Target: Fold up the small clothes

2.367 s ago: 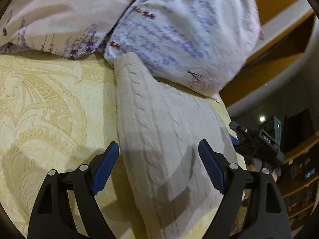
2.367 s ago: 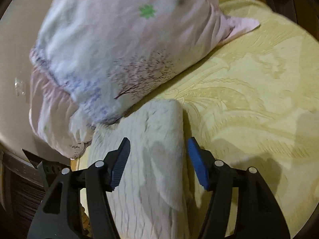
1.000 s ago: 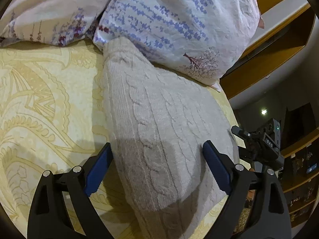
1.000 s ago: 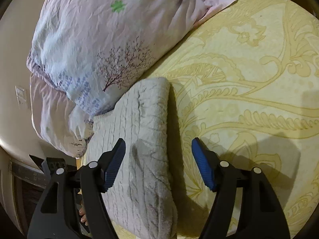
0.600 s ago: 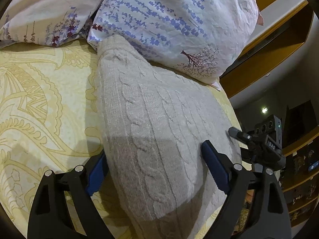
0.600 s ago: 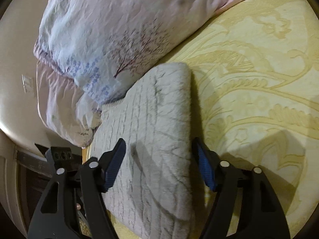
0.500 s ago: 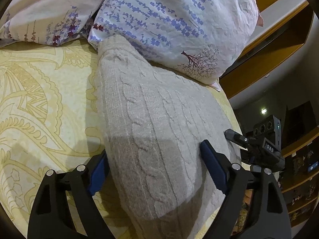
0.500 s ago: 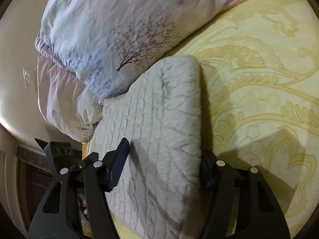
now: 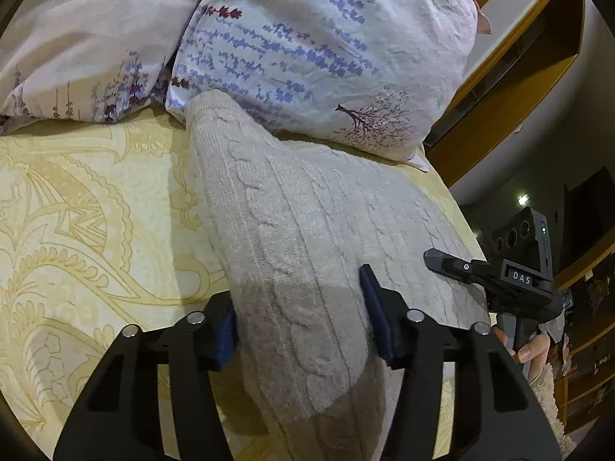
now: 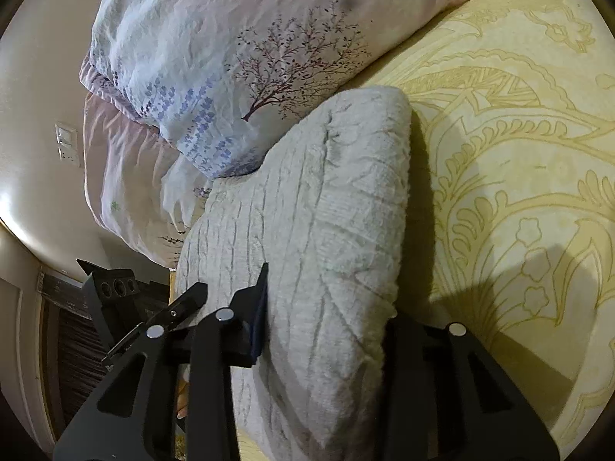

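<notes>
A folded beige cable-knit sweater [image 9: 307,207] lies on the yellow patterned bedspread [image 9: 84,207], its far end against the floral pillow [image 9: 326,50]. My left gripper [image 9: 300,319] is shut on the sweater's near thick edge, blue pads pressing both sides. In the right wrist view the sweater [image 10: 326,211] is a thick folded bundle, and my right gripper [image 10: 326,307] is shut on its near edge; its right finger is hidden behind the knit. The right gripper also shows in the left wrist view [image 9: 496,272] at the sweater's right edge.
Two floral pillows [image 10: 230,38] lie at the head of the bed. The bed's edge runs right of the sweater, with a wooden headboard [image 9: 511,88] and dark shelves beyond. Open bedspread [image 10: 519,153] lies to the sweater's other side.
Both grippers moved forward onto the sweater's edge and closed on it. The sweater's near edge now bunches up between the pads.
</notes>
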The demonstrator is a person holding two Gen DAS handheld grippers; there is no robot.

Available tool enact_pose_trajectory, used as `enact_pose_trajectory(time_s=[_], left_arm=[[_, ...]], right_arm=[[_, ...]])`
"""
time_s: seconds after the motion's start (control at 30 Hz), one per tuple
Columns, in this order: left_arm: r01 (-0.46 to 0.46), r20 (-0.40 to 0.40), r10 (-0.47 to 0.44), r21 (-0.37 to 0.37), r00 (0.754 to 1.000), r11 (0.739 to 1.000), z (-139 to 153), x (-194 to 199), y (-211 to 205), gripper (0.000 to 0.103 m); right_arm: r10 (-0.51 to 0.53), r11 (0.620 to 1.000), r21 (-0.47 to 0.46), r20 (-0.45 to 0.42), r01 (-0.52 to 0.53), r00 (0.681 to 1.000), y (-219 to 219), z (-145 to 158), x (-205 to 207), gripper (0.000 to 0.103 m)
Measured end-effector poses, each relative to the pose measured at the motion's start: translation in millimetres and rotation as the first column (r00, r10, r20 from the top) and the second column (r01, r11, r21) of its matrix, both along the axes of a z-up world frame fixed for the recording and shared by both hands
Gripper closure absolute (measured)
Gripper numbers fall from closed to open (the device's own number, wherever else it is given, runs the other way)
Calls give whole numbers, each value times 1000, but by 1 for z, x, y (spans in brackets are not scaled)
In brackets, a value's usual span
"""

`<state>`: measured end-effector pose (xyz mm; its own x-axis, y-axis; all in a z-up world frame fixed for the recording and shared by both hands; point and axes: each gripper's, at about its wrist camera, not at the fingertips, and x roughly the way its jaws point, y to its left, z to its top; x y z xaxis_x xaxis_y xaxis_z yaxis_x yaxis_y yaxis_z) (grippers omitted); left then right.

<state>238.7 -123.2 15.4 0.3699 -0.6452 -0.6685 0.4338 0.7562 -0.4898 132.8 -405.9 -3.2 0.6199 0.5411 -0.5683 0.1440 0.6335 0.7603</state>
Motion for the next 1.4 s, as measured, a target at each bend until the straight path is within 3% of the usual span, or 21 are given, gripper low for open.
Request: enact_pose_trajectory(time_s=[0.3,0.53,0.67,0.73,0.83,0.97,1.1,1.2,1.3,1.4], left_arm=[[-10,11,10,-32,1000,999,12,-12,32,56],[-62,84,62,-1,995,998,32,-29,87,56],[-105,123,101,26,987,994,37,-40,123,56],[-133,149,122,62,981,989,35,-47,139,56],[-180,132,163,128,978,975,19,-47,152,55],[-211,113,199,107,973,972,3,-45,160,51],[-225,156,202,144,967,964,4,-47,153,46],[-243,176,214,163,961,956,5,-48,153,39],[-277,250,222,213,943,937,12,-54,150,36],[-324,360,219,265,907,908,27,-64,150,33]], right_arm=[[30,999,-37,71,-27,997,29,23,-5,74],[108,989,-114,136,-93,985,90,39,6,76],[182,965,-224,196,-137,964,137,52,9,76],[212,954,-252,187,-162,959,153,49,14,76],[223,948,-249,63,-201,973,168,21,35,74],[198,970,-147,36,-191,979,156,8,42,70],[174,970,-174,17,-169,985,149,11,38,54],[140,975,-179,45,-130,989,141,19,33,53],[100,980,-179,62,-87,993,129,24,29,53],[71,981,-185,66,-58,995,121,25,31,53]])
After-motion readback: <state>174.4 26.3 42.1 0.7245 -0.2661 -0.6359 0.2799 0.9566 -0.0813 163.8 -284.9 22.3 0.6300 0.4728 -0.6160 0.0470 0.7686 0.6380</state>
